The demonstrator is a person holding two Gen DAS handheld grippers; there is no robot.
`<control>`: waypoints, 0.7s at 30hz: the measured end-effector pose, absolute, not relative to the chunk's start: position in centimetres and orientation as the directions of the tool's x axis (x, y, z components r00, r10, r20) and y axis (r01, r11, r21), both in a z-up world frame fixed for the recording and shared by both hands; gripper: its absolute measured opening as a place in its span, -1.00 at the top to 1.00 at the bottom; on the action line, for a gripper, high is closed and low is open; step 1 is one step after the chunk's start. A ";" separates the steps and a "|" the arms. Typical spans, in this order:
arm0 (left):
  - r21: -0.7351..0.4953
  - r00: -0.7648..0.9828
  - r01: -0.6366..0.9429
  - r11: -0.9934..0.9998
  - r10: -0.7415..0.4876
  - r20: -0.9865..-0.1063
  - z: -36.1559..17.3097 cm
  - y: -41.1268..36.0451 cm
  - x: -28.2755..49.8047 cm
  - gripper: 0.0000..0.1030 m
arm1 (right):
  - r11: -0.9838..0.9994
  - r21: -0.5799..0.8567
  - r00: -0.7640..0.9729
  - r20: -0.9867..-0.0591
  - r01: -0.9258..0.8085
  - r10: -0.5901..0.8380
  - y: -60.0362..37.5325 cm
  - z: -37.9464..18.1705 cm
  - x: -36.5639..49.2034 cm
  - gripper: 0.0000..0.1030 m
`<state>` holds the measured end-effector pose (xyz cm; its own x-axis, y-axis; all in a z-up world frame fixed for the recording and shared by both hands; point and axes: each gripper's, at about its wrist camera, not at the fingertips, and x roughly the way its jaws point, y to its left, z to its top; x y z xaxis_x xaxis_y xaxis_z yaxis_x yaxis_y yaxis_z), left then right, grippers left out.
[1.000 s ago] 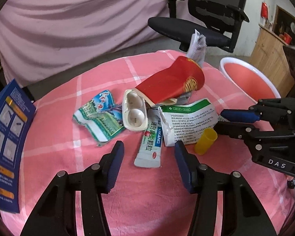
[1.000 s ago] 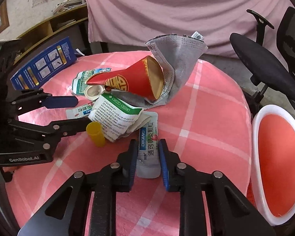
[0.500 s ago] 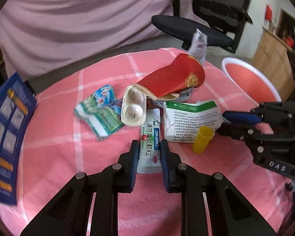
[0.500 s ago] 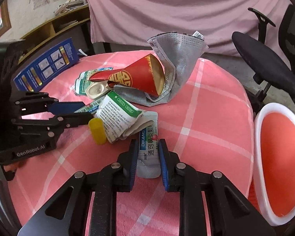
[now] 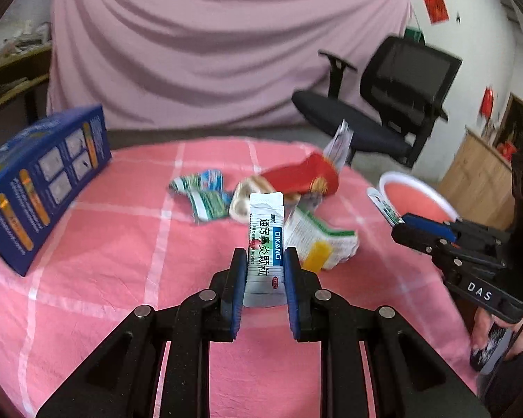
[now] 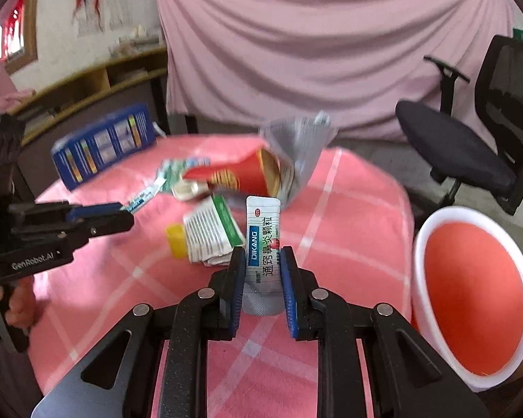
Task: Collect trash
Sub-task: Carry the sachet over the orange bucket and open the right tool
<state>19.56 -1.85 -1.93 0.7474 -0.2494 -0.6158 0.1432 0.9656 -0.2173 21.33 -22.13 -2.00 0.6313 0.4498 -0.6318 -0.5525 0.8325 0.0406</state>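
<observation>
- Pink checked worktop carries a trash pile near an orange bin.
- Left tool clamps one white sachet, lifted.
- Right tool clamps another sachet, also raised.

Two white DIKANG sachets are lifted off the cloth: one sachet stands upright, pinched at its lower end, as does the other sachet. The trash pile lies at twelve o'clock: red paper cup on its side, grey mask, green-white packet, yellow cap.
</observation>
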 end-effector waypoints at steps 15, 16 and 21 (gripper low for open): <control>-0.160 0.933 0.245 0.956 -0.278 -0.229 5.4 -7.9 18.0 0.66 | 0.914 -0.051 0.910 -0.131 -0.403 0.394 -26.8 3.5 16.2 0.65; -0.154 0.931 0.265 0.952 -0.294 -0.215 5.7 -8.7 18.2 0.66 | 0.924 -0.038 0.921 -0.107 -0.380 0.374 -27.6 3.7 16.1 0.65; -0.127 0.910 0.352 0.927 -0.371 -0.184 6.2 -12.5 19.5 0.65 | 0.963 -0.014 0.963 -0.042 -0.268 0.267 -31.1 4.0 16.0 0.65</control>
